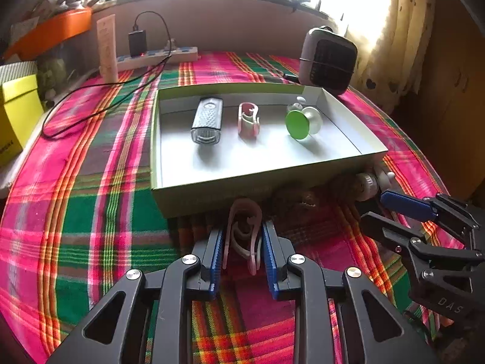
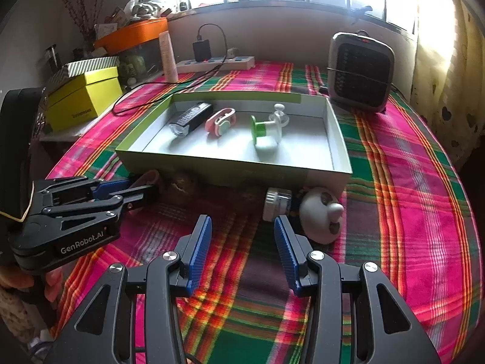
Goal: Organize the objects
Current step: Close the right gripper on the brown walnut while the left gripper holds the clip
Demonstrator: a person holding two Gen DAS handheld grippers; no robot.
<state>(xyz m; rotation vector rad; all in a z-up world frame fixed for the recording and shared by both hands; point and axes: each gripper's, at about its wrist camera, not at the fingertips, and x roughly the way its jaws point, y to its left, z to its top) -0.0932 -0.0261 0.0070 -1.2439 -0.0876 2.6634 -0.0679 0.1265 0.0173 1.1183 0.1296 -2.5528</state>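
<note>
A table covered by a plaid cloth [image 1: 91, 200] is seen below a glaring, washed-out window. A shallow open box [image 1: 257, 179] is set on it, in which a bike light [image 1: 207, 119], a pink clip [image 1: 248, 119] and a green-capped white holder [image 1: 300, 124] are laid in a row. Just before the box's near wall, a second pink clip [image 1: 244, 236] is pinched between the blue pads of the left gripper [image 1: 242, 253]; its far end is lost in shadow. The right gripper [image 2: 242, 248] is held open over bare cloth, near a white gadget [image 2: 318, 215] whose shape is hard to make out.
</note>
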